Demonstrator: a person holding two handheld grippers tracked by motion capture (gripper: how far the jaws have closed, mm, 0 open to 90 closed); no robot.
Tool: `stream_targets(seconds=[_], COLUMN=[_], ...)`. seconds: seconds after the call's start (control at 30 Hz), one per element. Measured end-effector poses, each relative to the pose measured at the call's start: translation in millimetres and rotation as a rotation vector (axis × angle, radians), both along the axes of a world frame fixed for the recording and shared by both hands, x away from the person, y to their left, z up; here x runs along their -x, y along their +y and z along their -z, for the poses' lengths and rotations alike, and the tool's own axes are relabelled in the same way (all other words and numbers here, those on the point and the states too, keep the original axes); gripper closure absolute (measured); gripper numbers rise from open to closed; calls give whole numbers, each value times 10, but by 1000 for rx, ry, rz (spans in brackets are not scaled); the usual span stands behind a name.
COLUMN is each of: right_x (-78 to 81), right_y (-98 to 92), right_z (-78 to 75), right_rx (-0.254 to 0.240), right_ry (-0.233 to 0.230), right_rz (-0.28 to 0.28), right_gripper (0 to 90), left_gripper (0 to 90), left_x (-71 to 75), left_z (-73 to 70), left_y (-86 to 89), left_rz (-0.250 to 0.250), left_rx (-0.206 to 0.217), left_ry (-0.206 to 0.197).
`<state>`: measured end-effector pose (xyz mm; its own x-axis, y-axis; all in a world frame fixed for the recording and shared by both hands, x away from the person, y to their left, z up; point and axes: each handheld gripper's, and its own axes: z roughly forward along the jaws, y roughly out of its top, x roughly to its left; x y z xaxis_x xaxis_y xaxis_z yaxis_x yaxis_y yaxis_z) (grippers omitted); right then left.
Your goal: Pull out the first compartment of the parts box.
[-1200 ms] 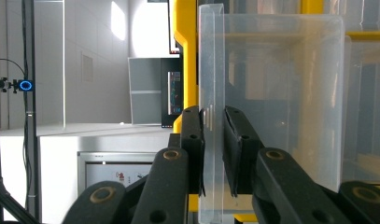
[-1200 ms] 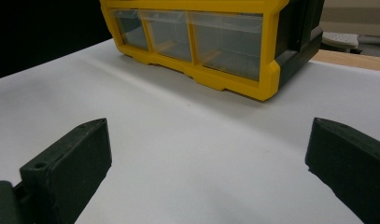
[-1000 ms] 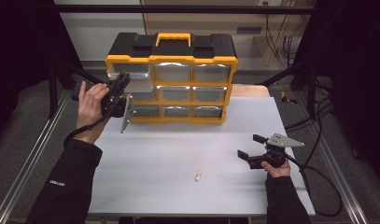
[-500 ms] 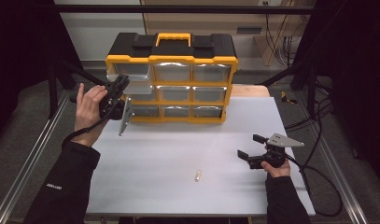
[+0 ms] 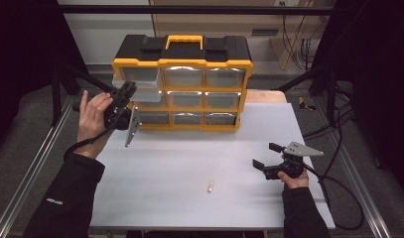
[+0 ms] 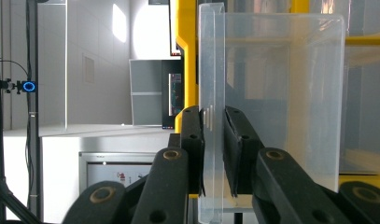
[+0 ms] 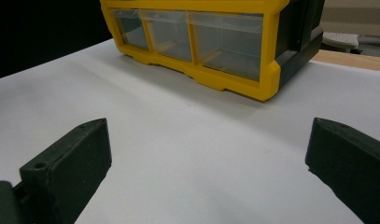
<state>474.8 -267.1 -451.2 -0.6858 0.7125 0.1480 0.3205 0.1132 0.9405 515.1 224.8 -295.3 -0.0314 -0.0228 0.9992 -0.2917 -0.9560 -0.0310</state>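
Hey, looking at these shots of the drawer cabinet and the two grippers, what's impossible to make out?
- Inside of the clear drawer that the left gripper clamps by its front lip: the frosted plastic blurs it in the left gripper view, and the hand and gripper cover it in the high view.
- Small pale piece on the table: too small to identify.
- Cabinet top: cut off in the right gripper view.

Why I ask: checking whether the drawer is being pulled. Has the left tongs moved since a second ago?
No. The left tongs sit at the same spot beside the organizer's yellow frame, clamped on the clear top-left drawer.
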Motion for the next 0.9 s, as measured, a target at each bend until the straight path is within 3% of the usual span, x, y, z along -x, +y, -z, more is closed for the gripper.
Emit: stream_targets(seconds=[0.9], right_x=[1], right_y=[-1], right_z=[-2], right_rx=[-1], right_ry=[-2], right_rz=[1], right_gripper=[10], left_gripper=[790], left_x=[113], left_z=[-7], left_y=[17], left_rz=[7], left_rx=[-9], left_ry=[3])
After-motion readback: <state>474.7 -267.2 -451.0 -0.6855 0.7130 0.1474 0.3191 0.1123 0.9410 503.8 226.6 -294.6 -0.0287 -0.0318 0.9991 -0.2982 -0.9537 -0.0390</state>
